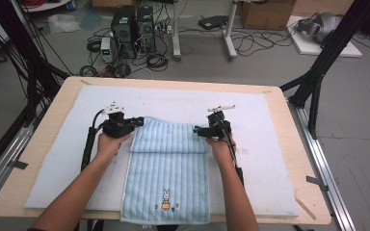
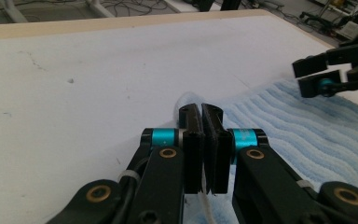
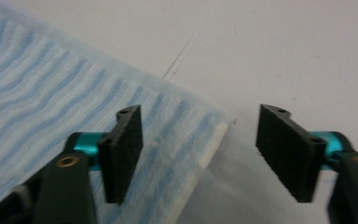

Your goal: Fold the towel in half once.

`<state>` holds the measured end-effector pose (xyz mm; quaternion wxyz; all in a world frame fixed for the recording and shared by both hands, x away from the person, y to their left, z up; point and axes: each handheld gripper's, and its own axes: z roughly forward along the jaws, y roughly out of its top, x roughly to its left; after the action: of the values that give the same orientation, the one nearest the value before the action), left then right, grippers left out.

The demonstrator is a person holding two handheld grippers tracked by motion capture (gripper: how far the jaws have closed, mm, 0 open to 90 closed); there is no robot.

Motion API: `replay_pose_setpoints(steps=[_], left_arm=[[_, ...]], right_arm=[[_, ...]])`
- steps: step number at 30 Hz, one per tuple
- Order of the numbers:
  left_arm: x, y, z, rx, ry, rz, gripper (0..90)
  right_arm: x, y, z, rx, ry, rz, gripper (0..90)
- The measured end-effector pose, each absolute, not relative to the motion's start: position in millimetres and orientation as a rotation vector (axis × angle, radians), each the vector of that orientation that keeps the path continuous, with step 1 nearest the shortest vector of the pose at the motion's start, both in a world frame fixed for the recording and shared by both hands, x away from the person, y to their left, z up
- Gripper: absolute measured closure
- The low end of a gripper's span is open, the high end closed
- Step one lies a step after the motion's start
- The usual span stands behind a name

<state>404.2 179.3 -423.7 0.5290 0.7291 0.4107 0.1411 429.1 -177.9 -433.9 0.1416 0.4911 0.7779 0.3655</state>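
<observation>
Where the light blue striped towel (image 1: 166, 163) lies folded on the white mat (image 1: 53, 159) covering the desk (image 1: 308, 159), we see its far half doubled back, a bunny embroidered near the front edge. Our left tool (image 2: 201, 116) has its jaws pressed together on the towel's far left corner. Our right tool (image 3: 200, 154) stands wide apart, straddling the far right corner without gripping it.

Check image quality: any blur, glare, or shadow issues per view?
High view: sharp, even light, no glare. Left gripper view: towel crisp, jaws slightly soft. Right gripper view: soft all over, towel edge smeared, faint shadow on the mat under the open jaws.
</observation>
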Motion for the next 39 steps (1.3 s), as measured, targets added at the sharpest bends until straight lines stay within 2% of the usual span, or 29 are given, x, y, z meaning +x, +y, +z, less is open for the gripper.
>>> replay_pose_setpoints(steps=[2,5,6,7,14,23,31,39], left_arm=[[403.6,180.4,-424.0,1.731,0.981,0.333,86.6],[402.1,182.3,-423.7,1.725,0.981,0.327,86.7],[401.3,183.2,-423.4,1.722,0.978,0.327,86.6],[400.1,184.1,-423.0,1.717,0.979,0.328,86.6],[386.8,193.8,-414.6,1.686,0.958,0.317,86.7],[351.3,204.3,-412.3,1.630,0.919,0.274,86.6],[320.0,208.8,-428.5,1.672,0.941,0.244,86.6],[295.3,207.7,-438.8,1.762,0.942,0.210,86.4]], right_arm=[[434.2,-173.5,-436.5,1.410,2.267,1.018,49.1],[434.2,-166.4,-438.9,1.334,2.306,0.949,69.5],[433.4,-165.9,-438.2,1.321,2.323,0.968,80.2],[432.6,-165.6,-437.3,1.290,2.319,0.964,81.5],[415.2,-169.9,-416.1,1.213,2.248,1.034,82.4],[363.6,-182.8,-401.0,1.106,2.206,1.172,82.0],[316.8,-188.5,-409.1,1.048,2.240,1.187,81.7],[289.4,-191.6,-423.9,1.060,2.308,1.184,81.7]])
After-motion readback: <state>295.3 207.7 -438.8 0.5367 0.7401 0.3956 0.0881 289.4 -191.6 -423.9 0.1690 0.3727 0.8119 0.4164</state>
